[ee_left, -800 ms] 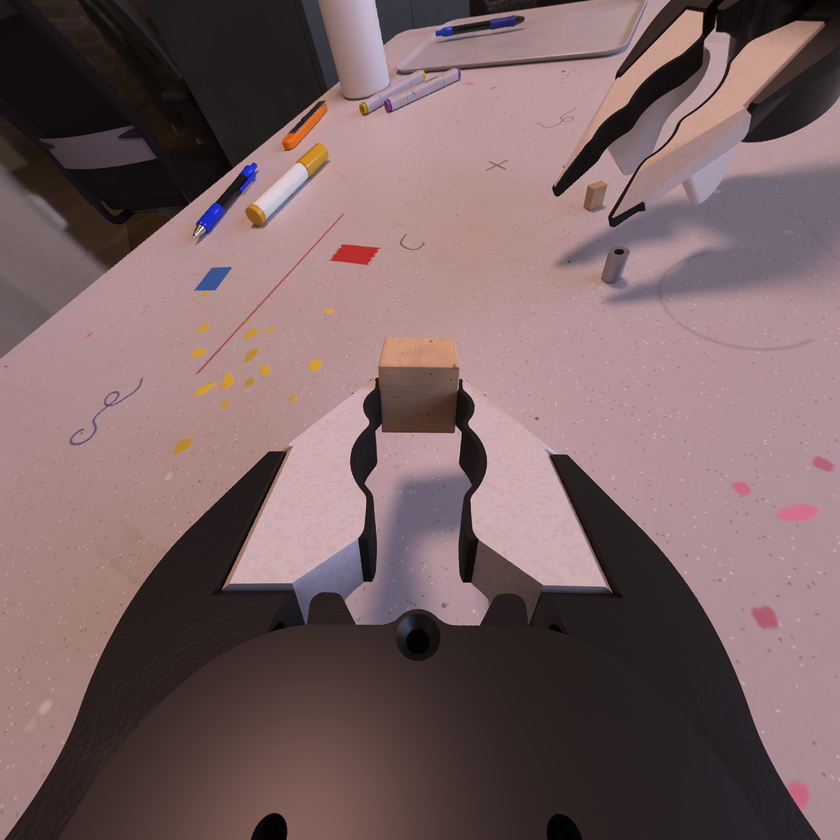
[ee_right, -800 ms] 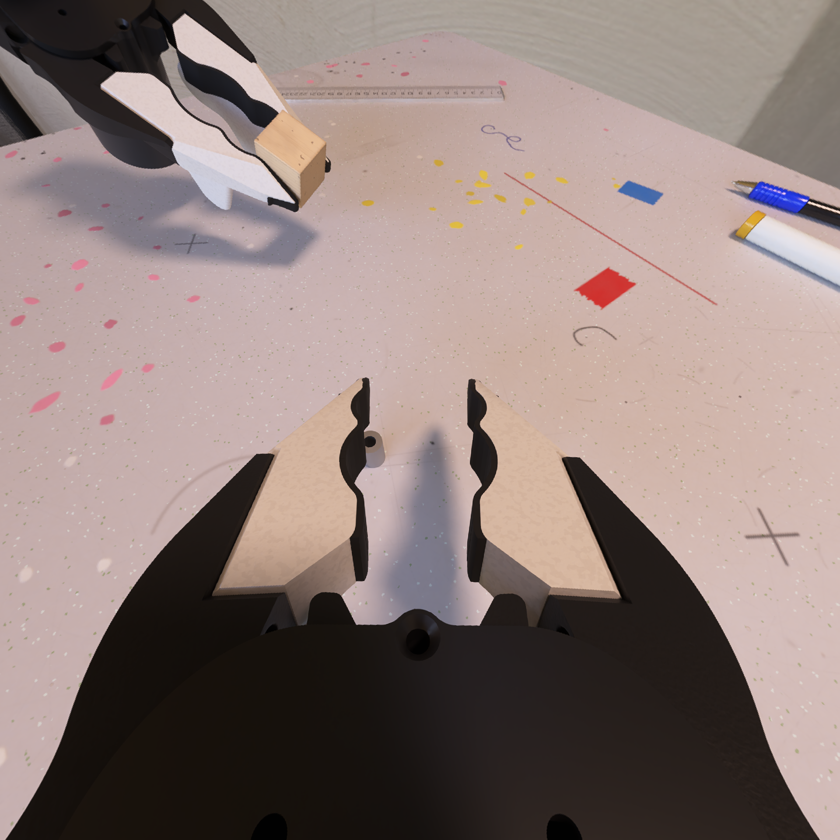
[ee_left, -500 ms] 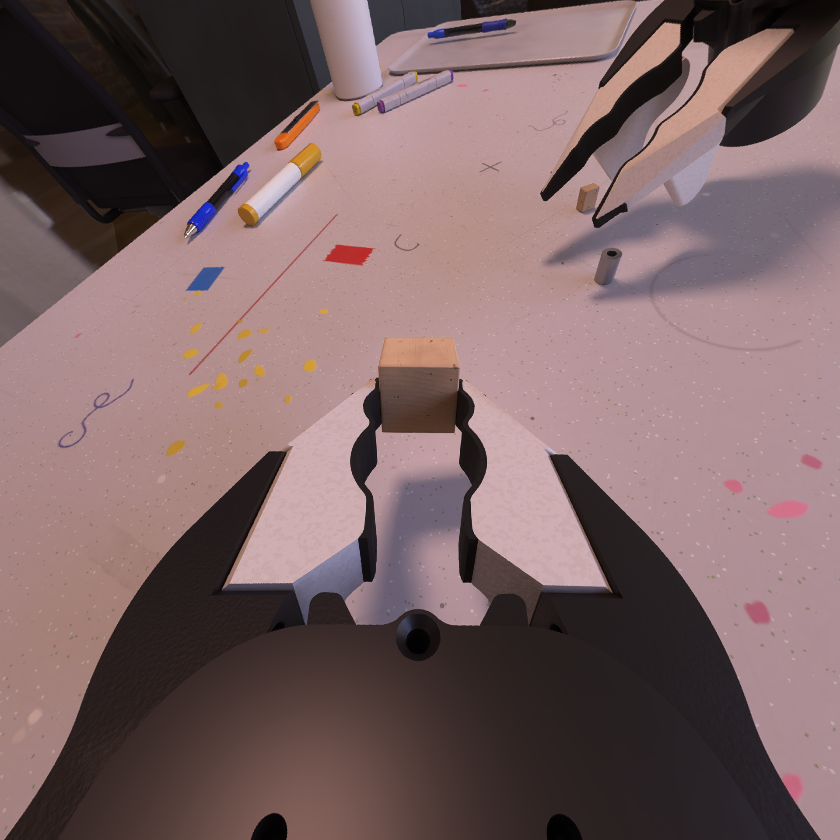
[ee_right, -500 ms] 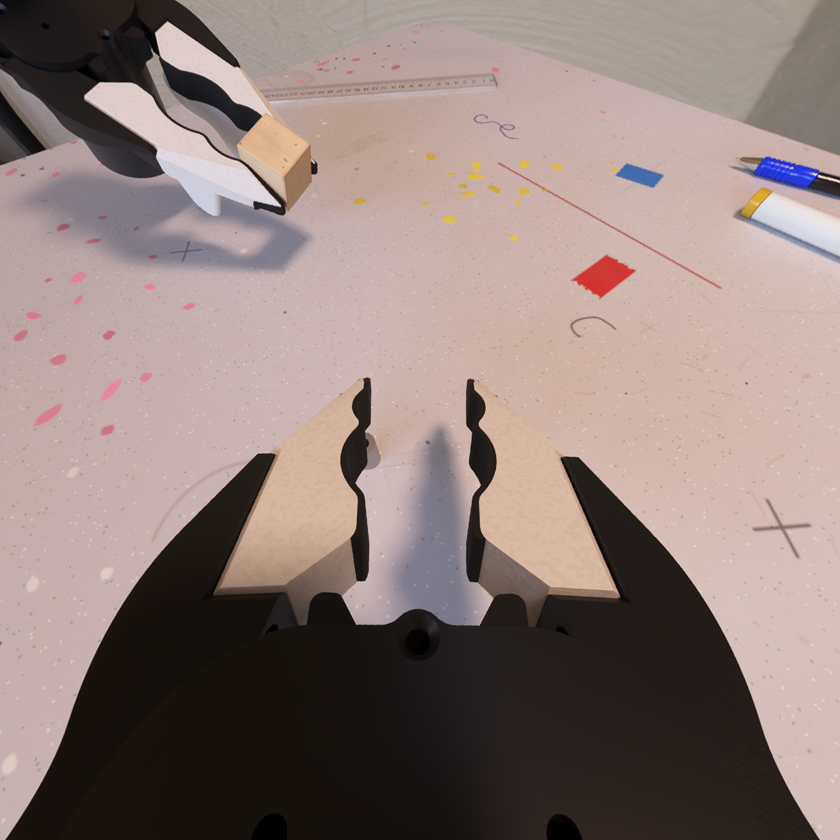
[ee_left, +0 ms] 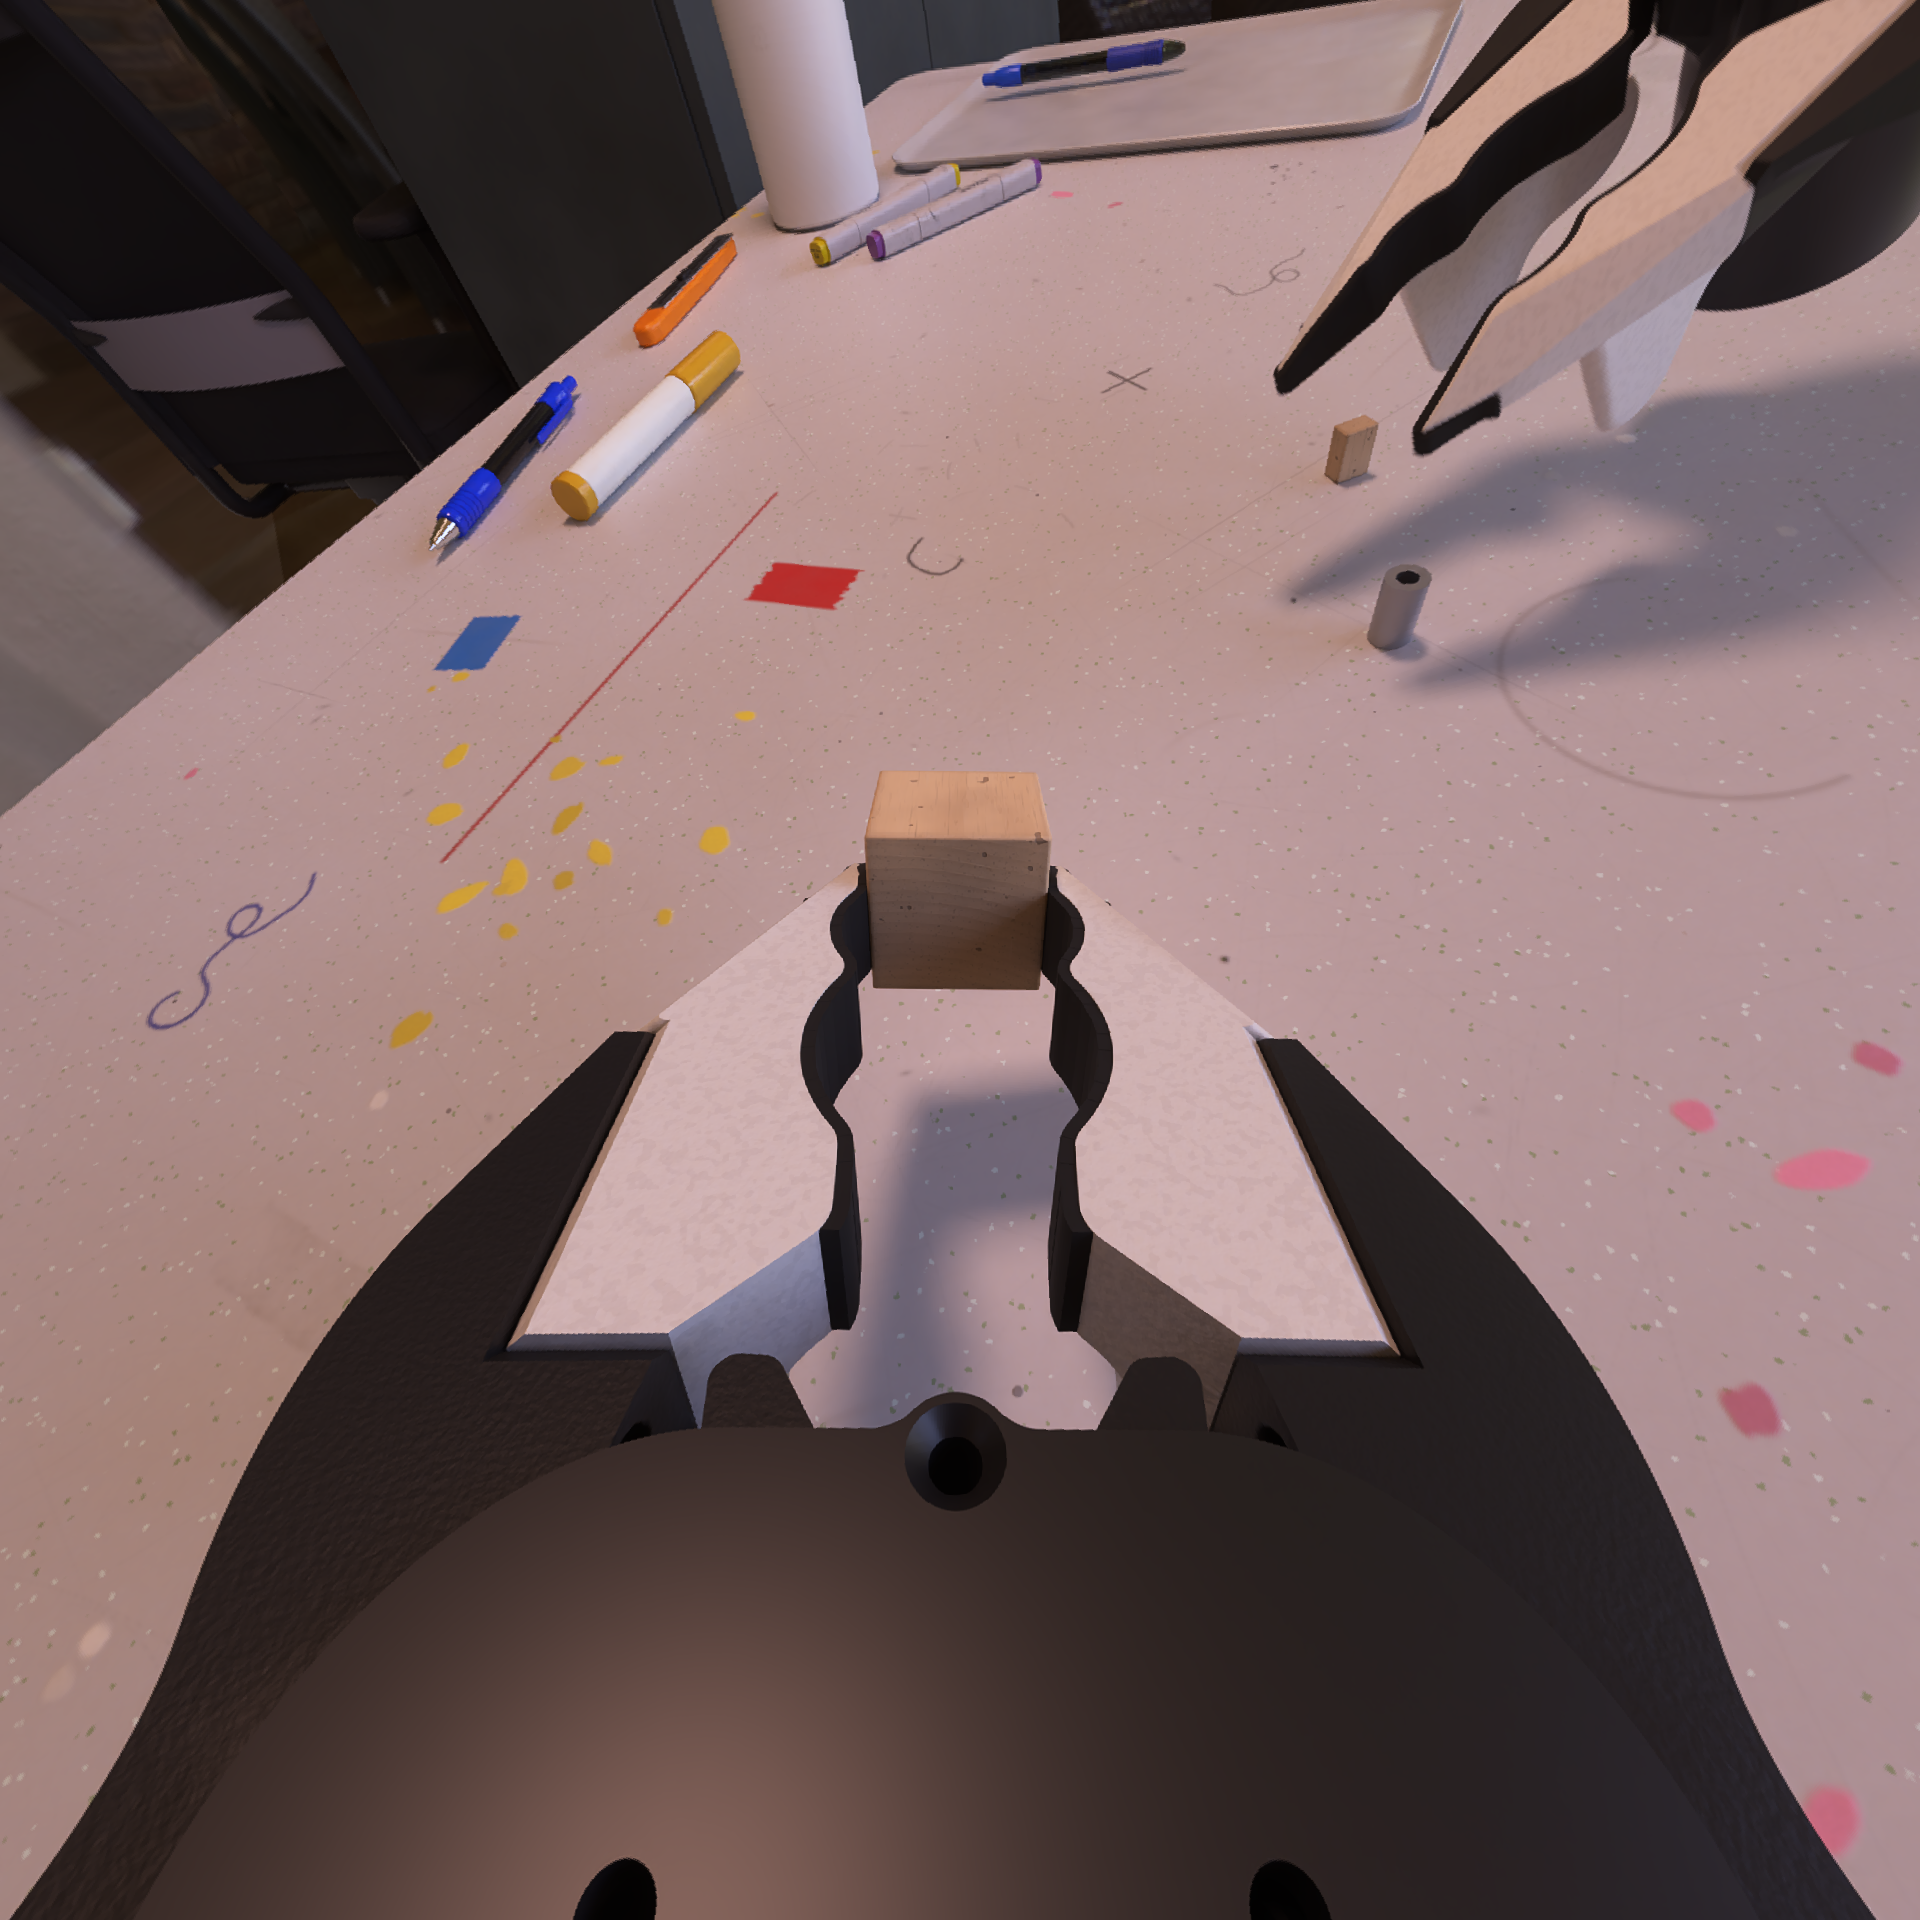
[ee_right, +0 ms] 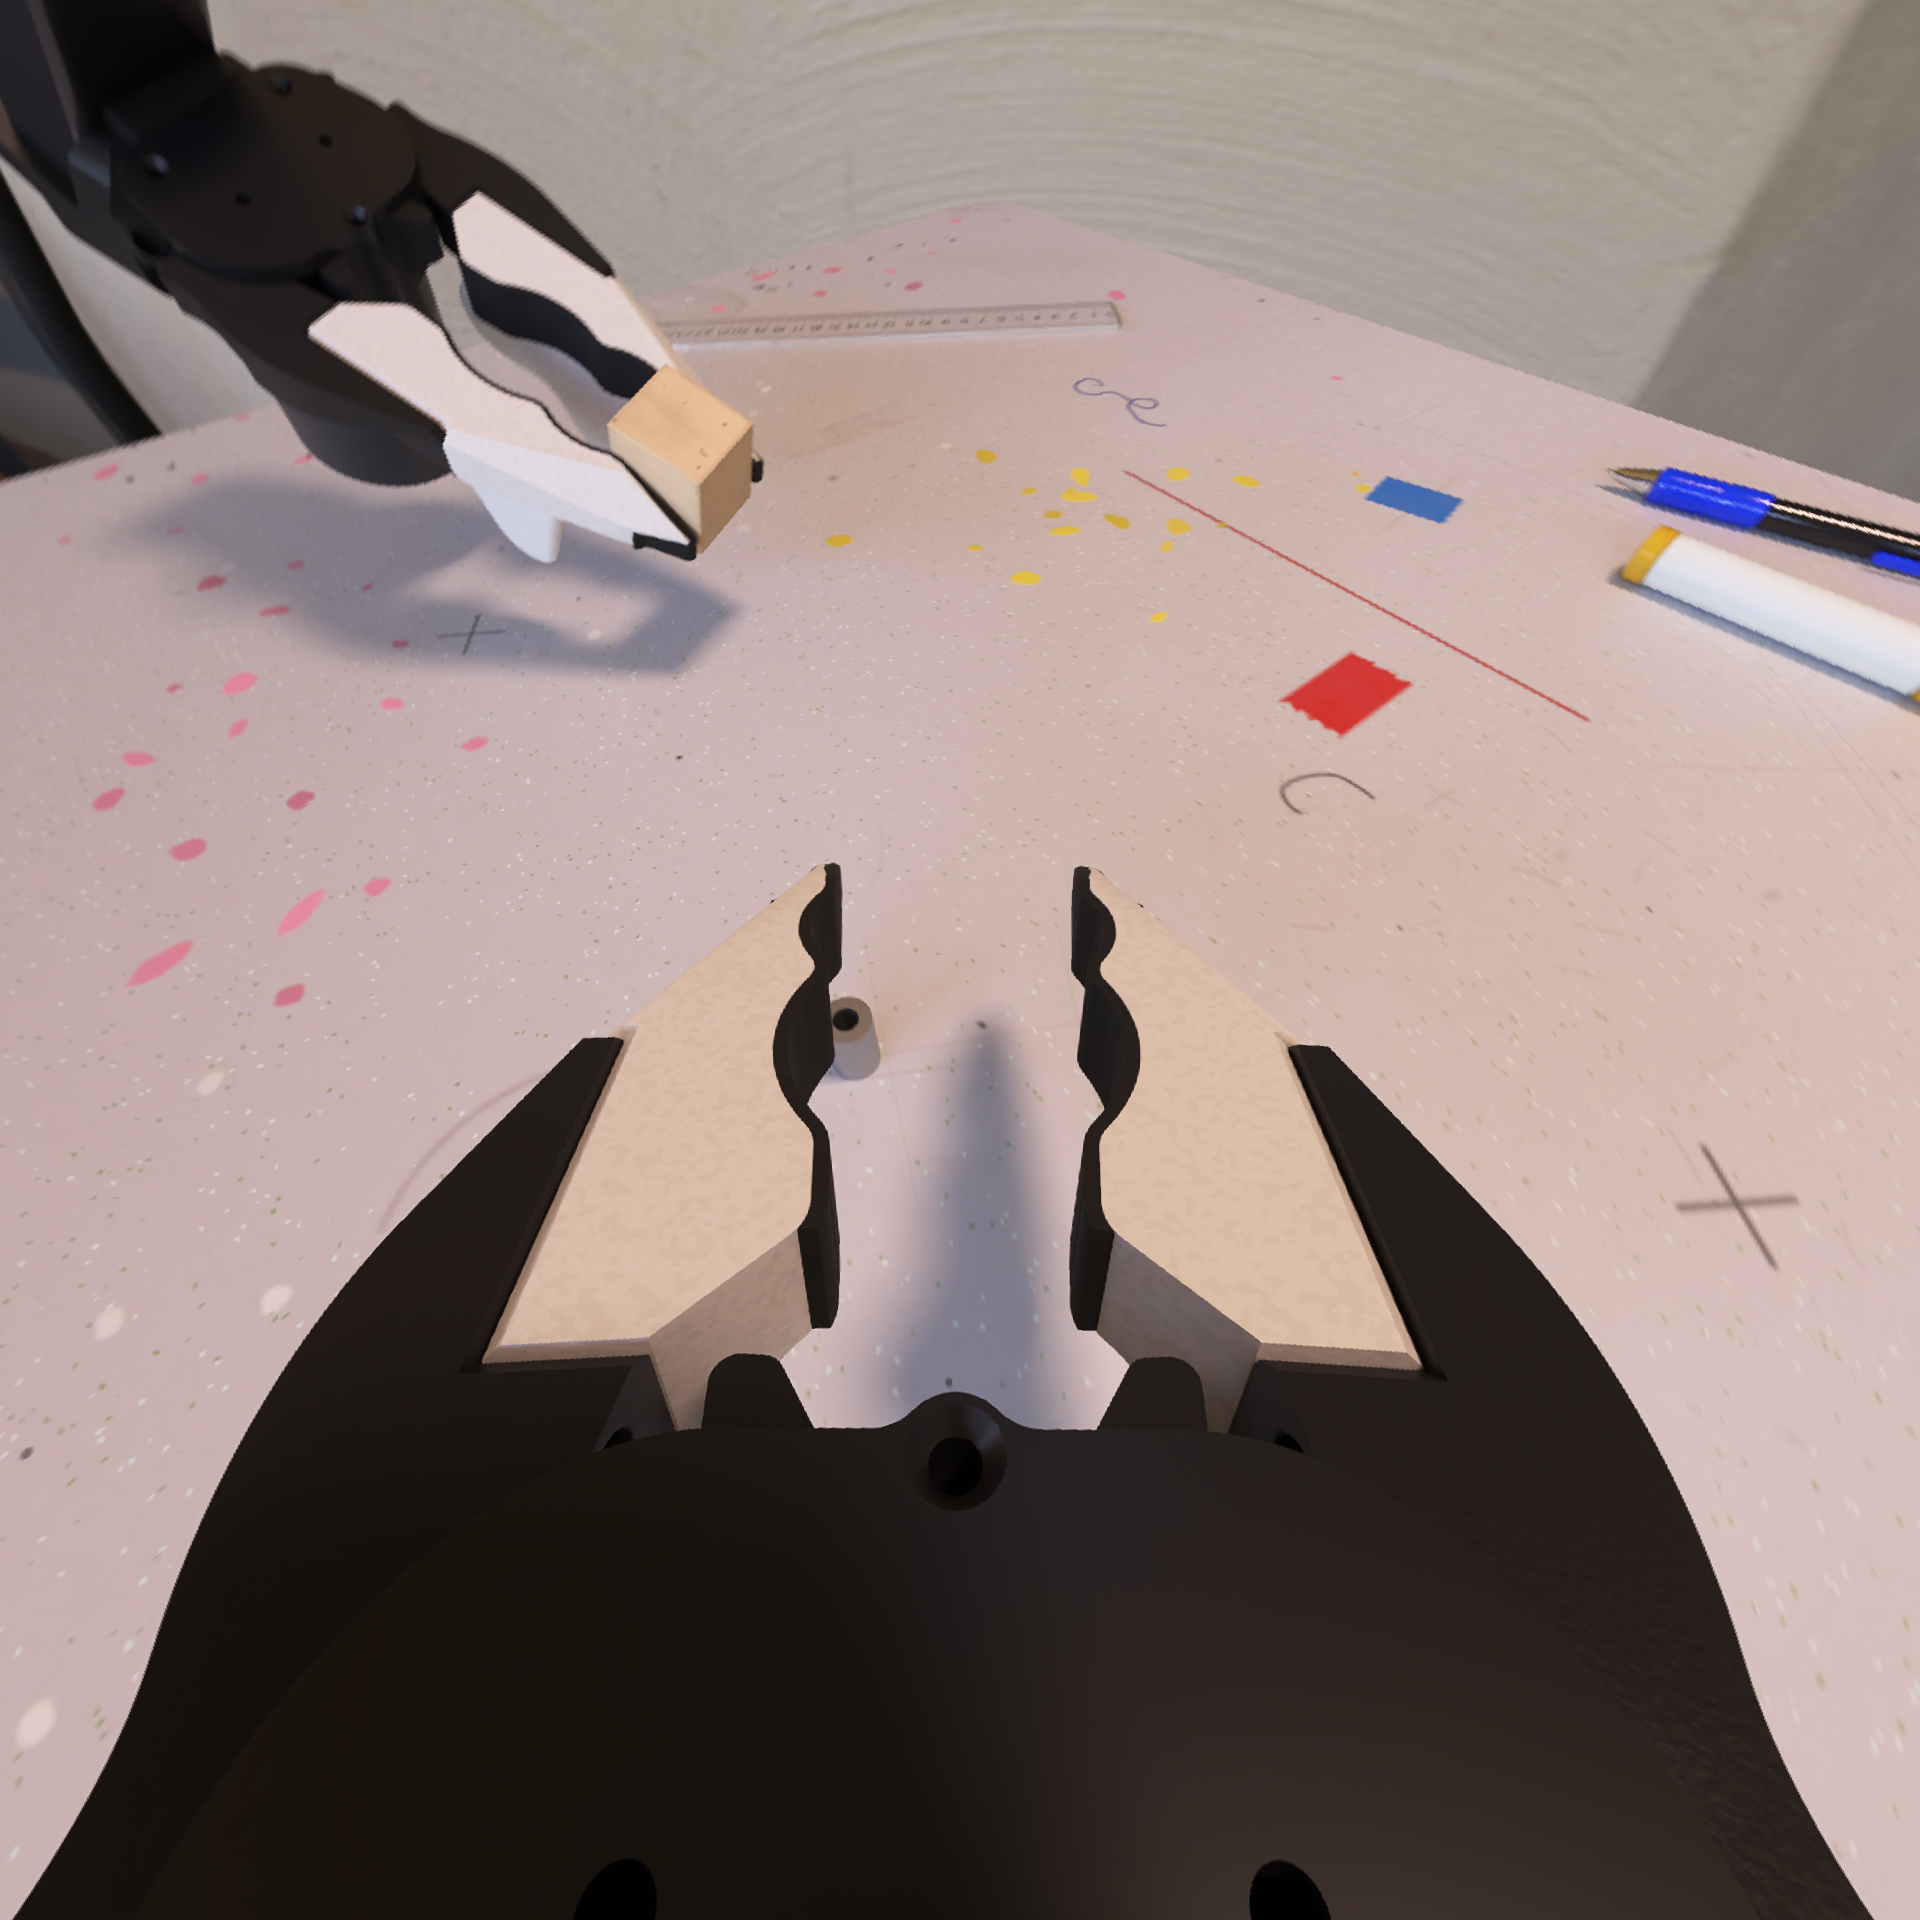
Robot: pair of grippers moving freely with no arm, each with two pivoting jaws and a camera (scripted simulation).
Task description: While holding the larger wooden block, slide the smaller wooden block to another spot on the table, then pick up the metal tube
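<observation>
- R gripper (ee_right: 954, 883) pulled back since earlier; metal tube (ee_right: 854, 1039) upright on table (ee_right: 935, 727), just inside its left finger, fingers parted, empty
- L gripper (ee_left: 956, 883) clamps larger wooden block (ee_left: 956, 883), off table
- smaller wooden block (ee_left: 1351, 449) near R fingertips

**Right gripper lifts clear of the metal tube**

The right gripper (ee_right: 954, 873) now sits higher and farther back than a moment ago. The metal tube (ee_right: 854, 1039), earlier almost hidden behind its left finger, now shows nearly whole, upright between the parted fingers. From the left wrist view, the gripper's tips have moved off the smaller wooden block (ee_left: 1351, 449).
</observation>
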